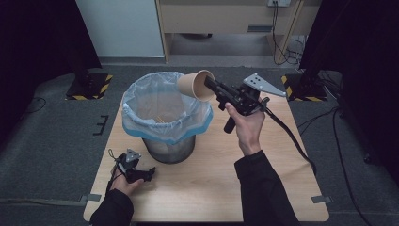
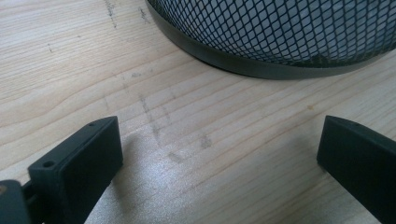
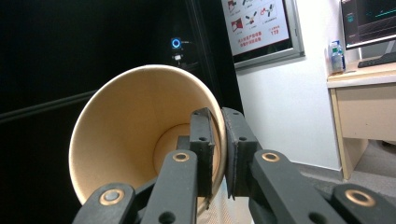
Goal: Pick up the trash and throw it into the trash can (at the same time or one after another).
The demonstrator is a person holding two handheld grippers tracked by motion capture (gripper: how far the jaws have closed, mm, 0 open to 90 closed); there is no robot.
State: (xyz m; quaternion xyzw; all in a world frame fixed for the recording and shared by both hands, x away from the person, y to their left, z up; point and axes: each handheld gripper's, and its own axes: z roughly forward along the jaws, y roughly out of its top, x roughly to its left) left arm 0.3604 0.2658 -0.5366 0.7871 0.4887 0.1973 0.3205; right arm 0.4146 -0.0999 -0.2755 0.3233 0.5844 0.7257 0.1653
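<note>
right gripper (image 1: 210, 87) pinches the rim wall of a brown paper cup (image 1: 196, 85), held on its side above the lined black mesh bin (image 1: 170, 151). left gripper (image 1: 149, 172) rests on the wooden table (image 1: 221, 179), jaws spread, nothing between them

1. The high view looks forward and down from above the person's side, taking in the whole wooden surface (image 1: 207, 188), the mesh bin (image 1: 167, 120) and the floor beyond.
2. The left gripper view sits low, just above the surface (image 2: 196, 140), looking along its own jaws at the bin's foot (image 2: 275, 42), very close.
3. The right gripper view is raised and faces roughly level, into the mouth of a paper cup (image 3: 140, 144) close by, with a wall poster (image 3: 254, 23) farther off.
4. The high view shares the bin and surface with the left view, the cup (image 1: 195, 84) with the right.
</note>
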